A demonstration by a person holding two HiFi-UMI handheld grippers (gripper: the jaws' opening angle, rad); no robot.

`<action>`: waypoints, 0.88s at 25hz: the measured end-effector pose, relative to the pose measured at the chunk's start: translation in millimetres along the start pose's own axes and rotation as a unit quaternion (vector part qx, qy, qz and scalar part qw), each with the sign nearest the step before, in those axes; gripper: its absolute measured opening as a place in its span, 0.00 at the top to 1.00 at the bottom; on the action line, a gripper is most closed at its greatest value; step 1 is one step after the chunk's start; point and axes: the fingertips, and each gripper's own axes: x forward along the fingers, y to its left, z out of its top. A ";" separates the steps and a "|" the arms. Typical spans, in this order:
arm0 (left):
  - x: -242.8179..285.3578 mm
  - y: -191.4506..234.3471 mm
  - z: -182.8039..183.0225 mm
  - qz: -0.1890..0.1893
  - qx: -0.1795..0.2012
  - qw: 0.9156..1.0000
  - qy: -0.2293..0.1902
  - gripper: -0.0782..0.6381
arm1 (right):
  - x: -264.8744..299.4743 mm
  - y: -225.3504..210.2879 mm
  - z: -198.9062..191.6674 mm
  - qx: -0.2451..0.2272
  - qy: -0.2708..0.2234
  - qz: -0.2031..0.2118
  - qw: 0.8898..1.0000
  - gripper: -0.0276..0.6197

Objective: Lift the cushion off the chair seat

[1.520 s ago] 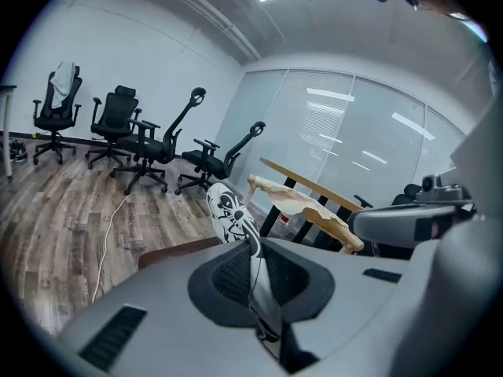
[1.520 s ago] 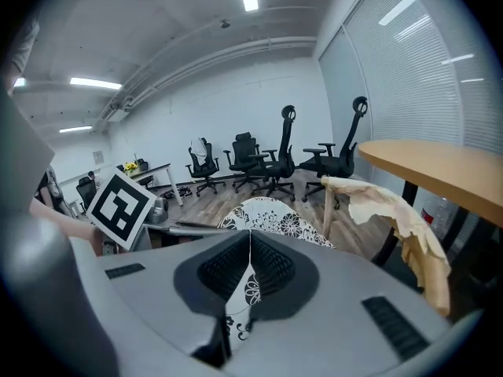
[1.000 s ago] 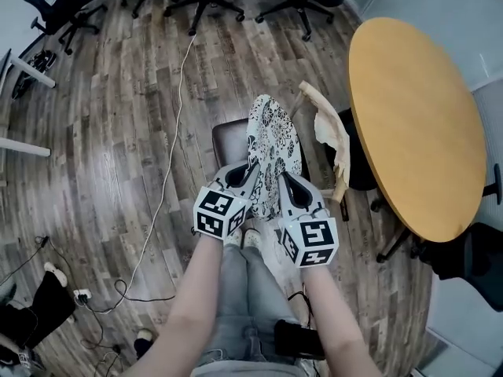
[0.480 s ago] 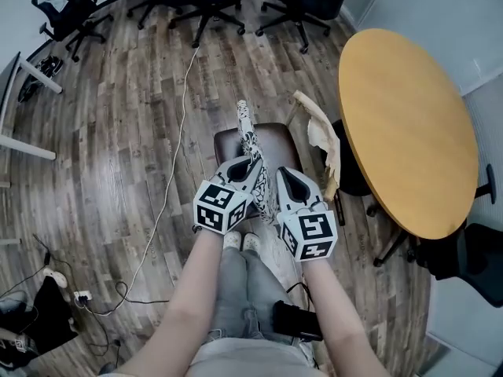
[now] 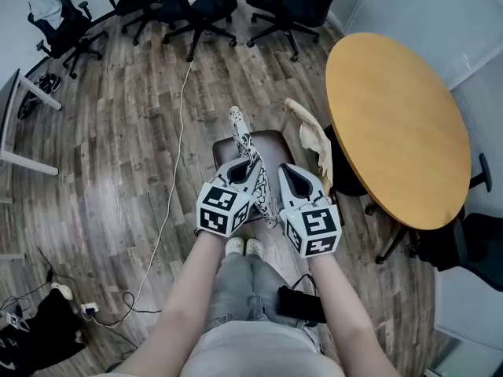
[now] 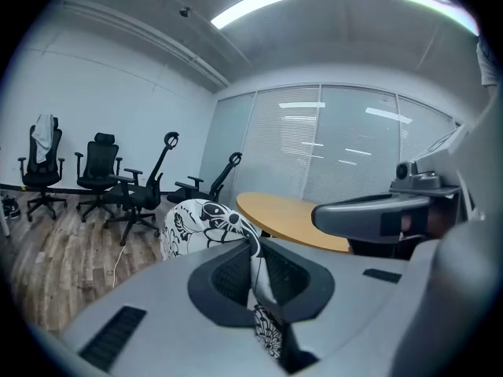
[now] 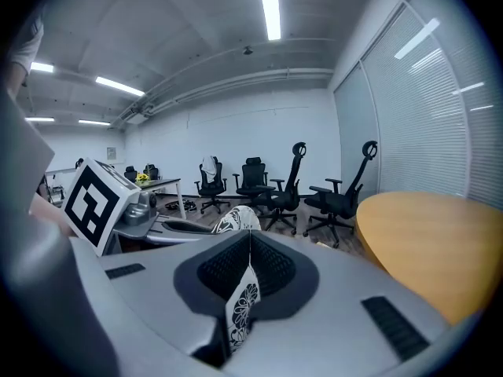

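Your left gripper [image 5: 251, 166] and right gripper [image 5: 284, 173]: fingers of each pinched shut on the black-and-white floral fabric cushion [image 5: 244, 141]. It hangs on edge at your twelve o'clock, seemingly clear above the dark brown padded chair seat [image 5: 275, 141]. Lift looks essentially done.

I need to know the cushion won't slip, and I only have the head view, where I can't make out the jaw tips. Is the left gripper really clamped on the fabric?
Observer: Yes. In the left gripper view the left gripper has its jaws shut on a thin fold of the black-and-white cushion, with the cloth pinched between the pads.
Operator: And the right one?
Observer: In the right gripper view the right gripper is shut on the cushion's edge too, and a strip of patterned cloth hangs below the jaws.
Operator: Where is the cushion's bulk?
Observer: In both gripper views its rounded body shows just beyond the jaws.
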 end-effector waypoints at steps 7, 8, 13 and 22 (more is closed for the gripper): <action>-8.0 -4.3 27.6 0.003 0.010 1.000 -0.013 0.87 | -9.9 -0.8 24.5 0.018 -0.018 -0.016 1.000 0.92; -8.4 -5.9 32.7 0.000 0.011 1.000 -0.017 0.87 | -12.1 -2.7 28.0 0.021 -0.021 -0.020 0.999 0.92; -10.2 -10.5 56.5 -0.005 0.010 0.999 -0.032 0.87 | -20.4 -5.0 49.1 0.006 -0.036 -0.031 0.999 0.92; -18.6 -21.5 83.8 -0.009 0.018 0.998 -0.061 0.87 | -25.8 -4.4 60.3 -0.016 -0.052 -0.051 0.997 0.92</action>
